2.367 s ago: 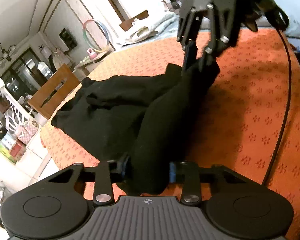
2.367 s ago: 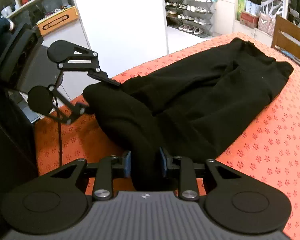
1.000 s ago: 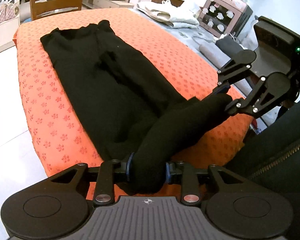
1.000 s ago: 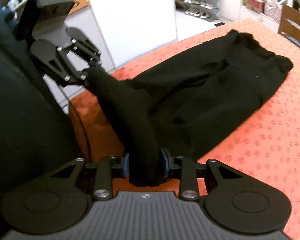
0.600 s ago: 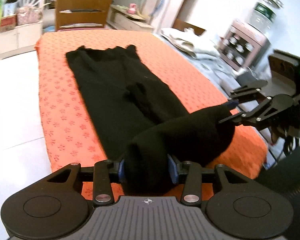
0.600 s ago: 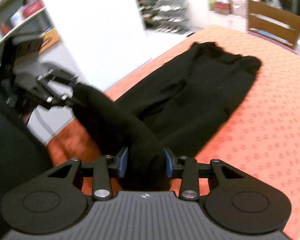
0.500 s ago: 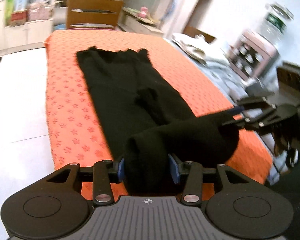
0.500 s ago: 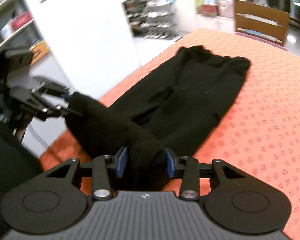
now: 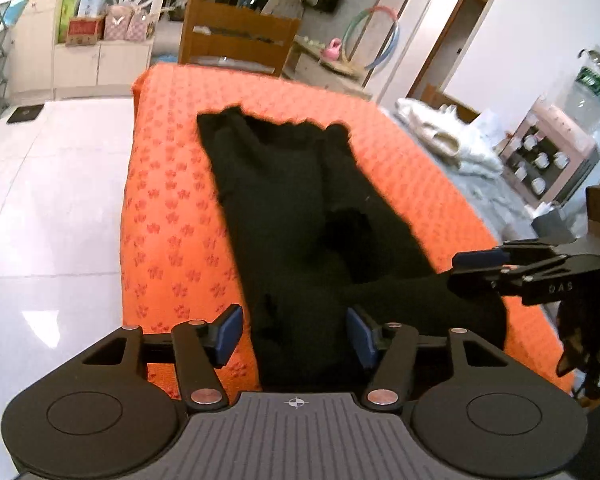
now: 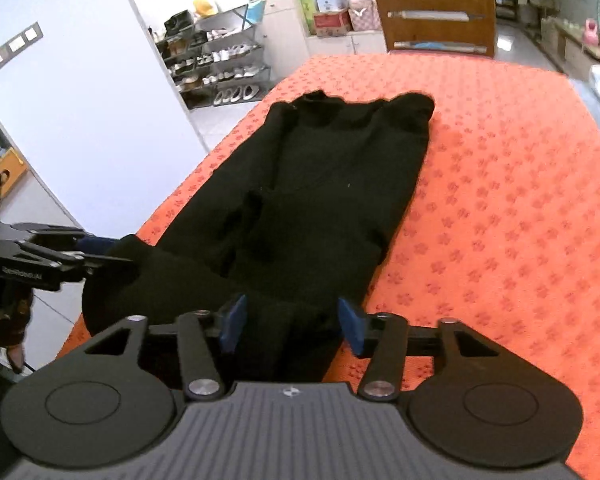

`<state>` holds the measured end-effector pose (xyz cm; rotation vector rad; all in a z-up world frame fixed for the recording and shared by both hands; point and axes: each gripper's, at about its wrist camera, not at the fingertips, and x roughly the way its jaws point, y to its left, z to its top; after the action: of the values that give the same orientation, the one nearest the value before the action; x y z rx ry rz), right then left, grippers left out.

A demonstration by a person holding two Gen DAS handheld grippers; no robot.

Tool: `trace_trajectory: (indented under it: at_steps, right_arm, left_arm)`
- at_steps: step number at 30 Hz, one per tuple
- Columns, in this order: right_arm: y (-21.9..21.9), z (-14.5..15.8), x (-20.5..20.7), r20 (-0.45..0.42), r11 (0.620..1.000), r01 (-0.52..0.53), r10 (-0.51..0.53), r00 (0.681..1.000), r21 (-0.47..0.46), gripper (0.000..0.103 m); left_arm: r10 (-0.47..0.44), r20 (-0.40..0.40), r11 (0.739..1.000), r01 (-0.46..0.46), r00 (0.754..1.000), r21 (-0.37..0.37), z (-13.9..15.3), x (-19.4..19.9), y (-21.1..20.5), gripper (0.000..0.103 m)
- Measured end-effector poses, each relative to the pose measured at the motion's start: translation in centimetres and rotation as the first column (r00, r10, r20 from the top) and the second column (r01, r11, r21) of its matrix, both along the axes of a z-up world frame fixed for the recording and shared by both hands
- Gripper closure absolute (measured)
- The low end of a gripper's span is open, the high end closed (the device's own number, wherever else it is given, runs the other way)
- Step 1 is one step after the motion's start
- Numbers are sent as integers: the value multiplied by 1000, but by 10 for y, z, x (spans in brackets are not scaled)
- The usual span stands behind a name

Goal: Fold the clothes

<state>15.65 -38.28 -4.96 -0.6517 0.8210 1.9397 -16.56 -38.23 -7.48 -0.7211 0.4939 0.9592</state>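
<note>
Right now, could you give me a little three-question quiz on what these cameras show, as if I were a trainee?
1. True or false: the left tongs clamp the black garment.
2. What colour is the tablecloth?
3. The garment's near end lies: A) between the right tongs' pads, B) on the floor, C) over the wooden chair.

Key: 1 false, the jaws have just been opening and stand apart; 2 orange; 3 A.

Matt black knit garment (image 9: 300, 208) on rough orange woven cloth (image 9: 168, 200); glossy white floor tiles (image 9: 40, 200).
</note>
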Motion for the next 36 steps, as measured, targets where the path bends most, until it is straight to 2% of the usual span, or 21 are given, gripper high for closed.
trace_trajectory:
  at_steps: [4, 7, 13, 14, 16, 17, 18, 20, 23, 28, 29, 30, 32, 33, 36]
  right_arm:
    - [-20, 20, 7, -15, 1000, 8, -8, 1000, 26, 33]
    - [-42, 27, 15, -36, 999, -6, 7, 999, 34, 30]
    - [-78, 8, 11, 10, 996, -92, 92, 996, -10, 31]
    - [-81, 3, 9, 27, 995, -94, 95, 995, -13, 33]
    - [-81, -4, 4, 42, 996, -86, 87, 995, -27, 37]
    - [-79, -7, 2, 49, 996, -76, 78, 996, -39, 44]
    - [-76, -8, -1, 61, 997, -64, 67, 996, -48, 52]
    - [-75, -6, -6, 96, 999, -40, 43, 994, -32, 52]
    - [-74, -4, -10, 147, 1000, -3, 6, 989, -21, 51]
    - [-76, 6, -11, 173, 999, 19, -13, 985, -30, 39]
    - [-78, 11, -11, 176, 1000, 18, -14, 984, -23, 28]
    - [-79, 17, -10, 178, 1000, 22, -19, 984, -12, 17]
    - [-82, 30, -9, 177, 999, 37, -40, 983, 20, 5]
    - [-84, 36, -8, 176, 998, 44, -50, 983, 36, 2]
    - [-85, 50, -11, 193, 994, 70, -84, 978, 79, 0]
  left_arm:
    - [-31, 13, 999, 31, 999, 6, 15, -8, -17, 43]
    - [-60, -3, 998, 60, 998, -26, 10, -11, -29, 42]
    - [-116, -72, 990, 110, 991, -89, -16, -2, -41, 43]
    - [-124, -83, 989, 116, 989, -96, -20, 1, -40, 48]
    - [-141, -102, 987, 133, 985, -85, -21, 7, -40, 69]
    - [-149, -115, 987, 141, 982, -72, -19, 11, -40, 73]
    - [-153, -129, 988, 147, 980, -55, -17, 14, -41, 75]
    - [-135, -158, 991, 136, 978, -6, -8, 18, -44, 78]
    - [-92, -170, 996, 94, 981, 0, -8, 17, -43, 78]
    - [-63, -156, 998, 67, 986, 19, 2, 13, -52, 74]
    - [-57, -147, 998, 62, 988, 31, 7, 11, -55, 70]
    - [-54, -138, 997, 60, 989, 39, 13, 10, -57, 61]
    - [-46, -133, 996, 55, 990, 66, 24, 10, -61, 53]
    - [-45, -132, 995, 56, 990, 79, 30, 11, -63, 48]
    - [-40, -134, 992, 55, 990, 112, 42, 15, -67, 28]
